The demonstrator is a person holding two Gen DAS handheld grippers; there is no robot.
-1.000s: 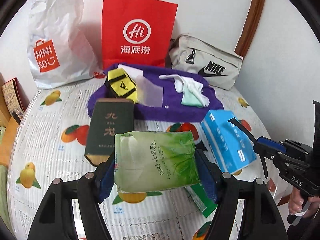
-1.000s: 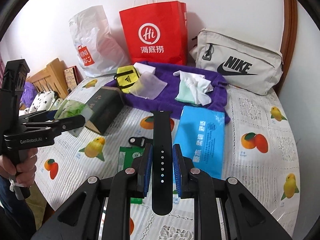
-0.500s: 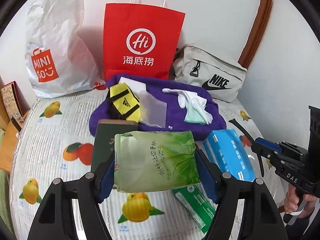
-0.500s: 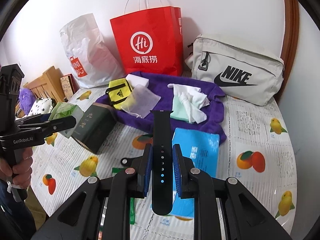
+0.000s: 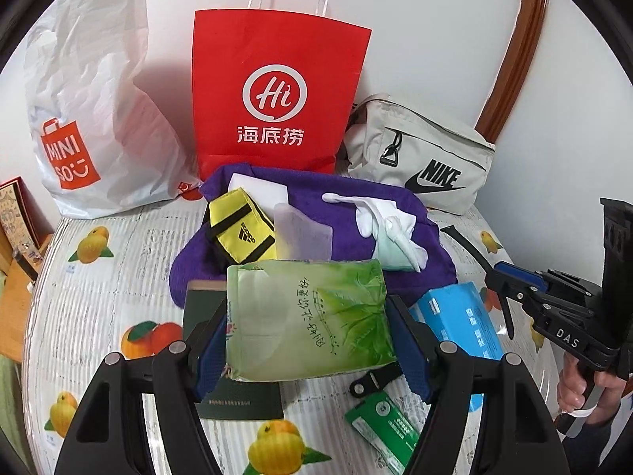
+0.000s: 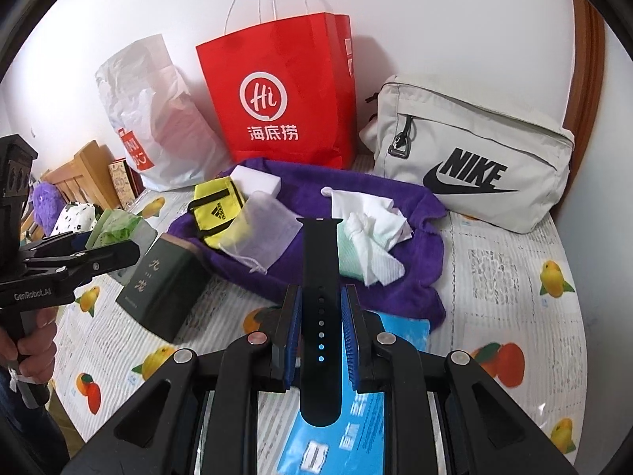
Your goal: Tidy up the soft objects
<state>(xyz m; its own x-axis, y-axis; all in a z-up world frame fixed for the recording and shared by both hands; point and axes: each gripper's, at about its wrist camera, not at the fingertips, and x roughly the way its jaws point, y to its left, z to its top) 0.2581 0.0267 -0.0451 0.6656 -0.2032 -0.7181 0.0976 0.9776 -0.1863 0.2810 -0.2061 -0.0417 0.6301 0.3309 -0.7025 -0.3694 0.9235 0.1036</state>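
L wrist cam: looked down-fwd along fingers, close over table (image 5: 99, 277) | R wrist cam: same tilt, from right | shared: purple towel (image 5: 356, 198) (image 6: 395, 206), red bag (image 5: 277, 91) (image 6: 277, 91).

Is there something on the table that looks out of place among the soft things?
Yes. The dark green box looks hard and rigid, unlike the soft cloths on the purple towel. It also lies tilted, one corner overlapping the towel's edge. Nothing looks spilled or damaged.
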